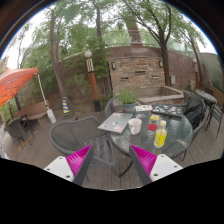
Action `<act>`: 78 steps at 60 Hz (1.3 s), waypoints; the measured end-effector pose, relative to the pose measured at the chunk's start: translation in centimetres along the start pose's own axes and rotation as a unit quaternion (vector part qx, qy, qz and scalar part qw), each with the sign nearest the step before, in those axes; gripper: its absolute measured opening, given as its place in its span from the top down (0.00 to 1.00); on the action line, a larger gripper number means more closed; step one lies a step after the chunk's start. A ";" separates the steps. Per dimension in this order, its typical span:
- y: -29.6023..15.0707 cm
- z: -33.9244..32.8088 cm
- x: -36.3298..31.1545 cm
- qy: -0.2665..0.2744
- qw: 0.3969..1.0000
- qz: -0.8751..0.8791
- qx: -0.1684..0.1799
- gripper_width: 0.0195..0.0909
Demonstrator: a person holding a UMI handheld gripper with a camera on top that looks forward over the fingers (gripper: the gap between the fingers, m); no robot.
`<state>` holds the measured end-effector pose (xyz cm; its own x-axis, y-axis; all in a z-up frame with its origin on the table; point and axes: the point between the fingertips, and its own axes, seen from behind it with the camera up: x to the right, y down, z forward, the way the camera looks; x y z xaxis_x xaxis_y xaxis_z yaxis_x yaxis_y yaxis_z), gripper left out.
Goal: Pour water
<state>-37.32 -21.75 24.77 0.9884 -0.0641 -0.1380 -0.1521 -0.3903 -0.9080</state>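
The gripper [112, 160] is spread wide, holding nothing. Beyond its fingers, a yellow bottle [160, 134] stands upright on the glass table [135, 128]; no writing is legible.

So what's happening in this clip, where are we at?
A person carries the claw across an outdoor patio. Its fingers are open and hold nothing. Beyond them is a round glass-topped patio table with a yellow drink bottle and other small items. Nothing has been grasped, and no pouring has begun.

Patio chairs [78, 132]; red umbrella [17, 83]; trees [70, 30]
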 end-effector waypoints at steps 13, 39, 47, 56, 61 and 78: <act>2.2 3.9 6.8 0.060 0.997 -0.010 -0.036 0.11; 4.3 23.8 28.3 0.101 0.994 -0.020 0.047 0.11; 3.0 27.7 29.8 0.102 0.991 -0.021 0.081 0.15; 3.3 29.3 29.6 0.111 0.989 -0.036 0.094 0.59; 3.4 29.7 29.0 0.101 0.992 -0.019 0.080 0.59; -3.9 30.9 31.7 0.152 0.981 -0.123 0.013 0.73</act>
<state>-5.29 6.12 11.74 0.9475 -0.2436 0.2070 0.0948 -0.4042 -0.9098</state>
